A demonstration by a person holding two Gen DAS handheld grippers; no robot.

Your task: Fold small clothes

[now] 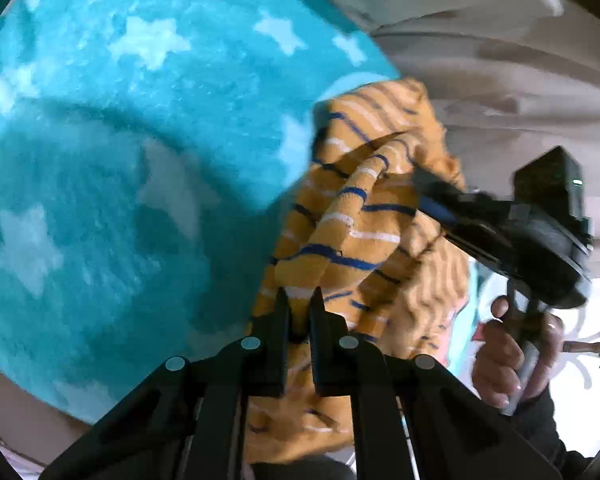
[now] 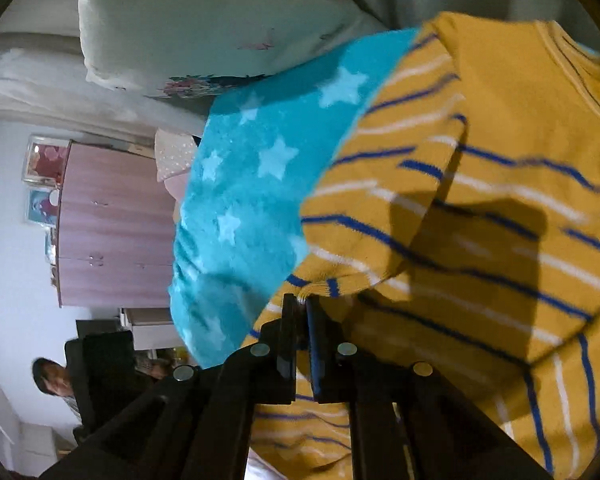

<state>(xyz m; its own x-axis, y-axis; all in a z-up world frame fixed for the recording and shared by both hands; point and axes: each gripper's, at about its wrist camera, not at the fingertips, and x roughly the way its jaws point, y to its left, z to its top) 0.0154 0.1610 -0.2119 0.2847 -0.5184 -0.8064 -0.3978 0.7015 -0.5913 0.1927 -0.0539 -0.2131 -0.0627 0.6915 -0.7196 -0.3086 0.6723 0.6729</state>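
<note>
Over the turquoise star blanket point(image 1: 112, 168), the yellow striped garment point(image 1: 364, 216) is hanging bunched at three o'clock from centre. The left gripper point(image 1: 299, 300) is clenching its lower fabric; the right gripper point(image 2: 302, 304) is pinching a striped edge, its hand point(image 1: 512, 360) showing at four o'clock.

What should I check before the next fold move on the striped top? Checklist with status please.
1. Left gripper shut on the yellow striped top: ok, fabric sits between its closed jaws.
2. Right gripper pinching the top's edge: ok, cloth edge sits between its fingers in the right wrist view.
3. Top lifted free of the teal star blanket: cannot tell, part hangs bunched and blurred.
4. Fabric flat between the two grips: not ok, it is twisted and creased.
5. Landing spot on the blanket bare: ok in the left wrist view.
6. White pillow away from the top: ok.
</note>
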